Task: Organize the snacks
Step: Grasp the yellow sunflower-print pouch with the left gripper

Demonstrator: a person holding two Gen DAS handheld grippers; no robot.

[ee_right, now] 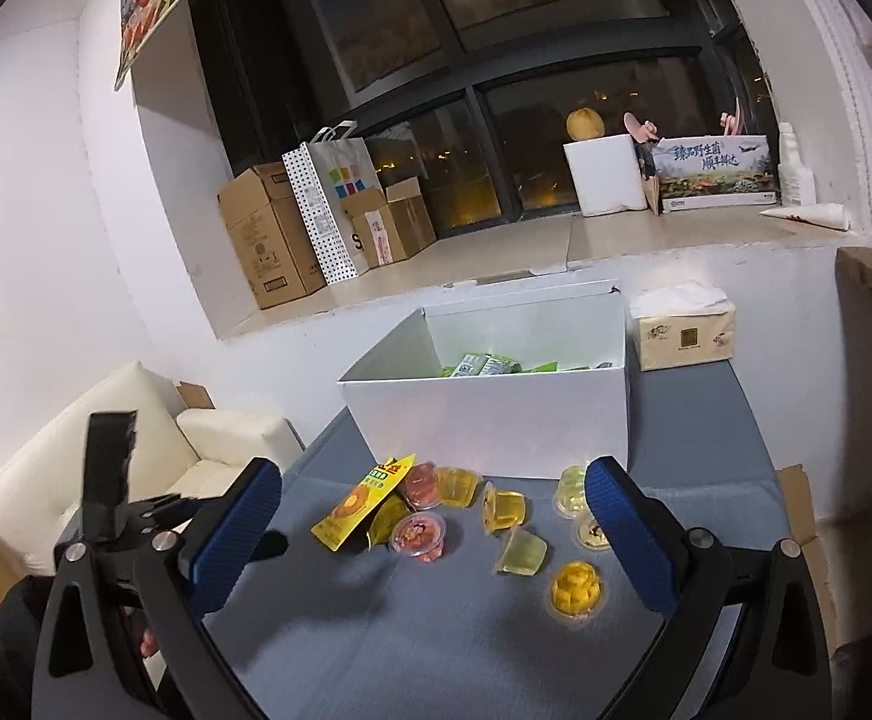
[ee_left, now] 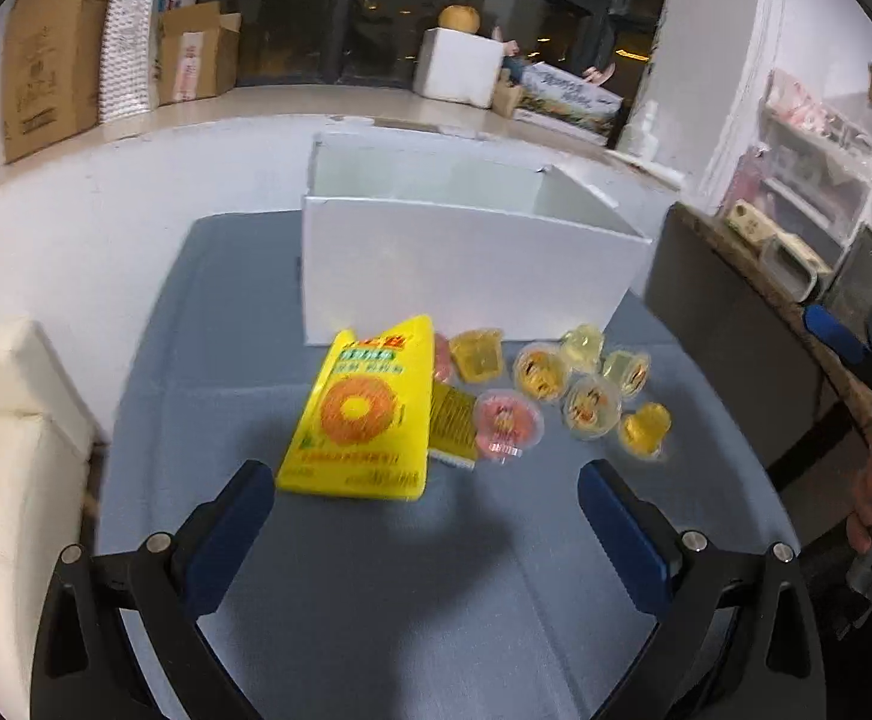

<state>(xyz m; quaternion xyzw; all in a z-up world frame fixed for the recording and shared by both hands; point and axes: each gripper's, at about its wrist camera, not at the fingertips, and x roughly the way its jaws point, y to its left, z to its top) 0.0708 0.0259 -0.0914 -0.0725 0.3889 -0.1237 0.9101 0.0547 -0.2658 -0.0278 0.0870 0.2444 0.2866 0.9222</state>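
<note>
Here, two hand-held grippers hover above a blue-grey table point(ee_left: 376, 600) strewn with snacks. The left gripper point(ee_left: 426, 495) has its blue-padded jaws spread wide and grips nothing; the right gripper point(ee_right: 434, 498) is likewise fully spread and empty.

In the left wrist view, a yellow snack packet point(ee_left: 364, 414) printed with an orange ring stands tilted at 12 o'clock from the jaws, leaning over a smaller gold sachet point(ee_left: 453, 420) at its 3 o'clock side. From 1 to 2 o'clock lies a loose cluster of jelly cups point(ee_left: 580, 384), some yellow, some clear, with a pink jelly cup point(ee_left: 507, 423) touching the sachet. Beyond them, at 12 o'clock, sits an open white box point(ee_left: 466, 276), its near wall just behind the snacks.

The right wrist view shows the same spread between its fingers: the yellow packet point(ee_right: 364, 501) at 11 o'clock, the pink cup point(ee_right: 421, 534) just beside it, the other cups point(ee_right: 511, 510) scattered towards 1 o'clock, and one orange-yellow cup point(ee_right: 577, 588) nearest the right finger. The white box point(ee_right: 490, 414) at 12 o'clock holds green packets point(ee_right: 484, 366) along its far side. A tissue pack point(ee_right: 682, 330) rests at the box's 2 o'clock corner. Cardboard cartons point(ee_right: 262, 234) line the windowsill behind, and a cream sofa point(ee_right: 136, 438) sits at 9 o'clock.

At the right edge of the left view, the other gripper appears, with part of a hand point(ee_left: 868, 504).
</note>
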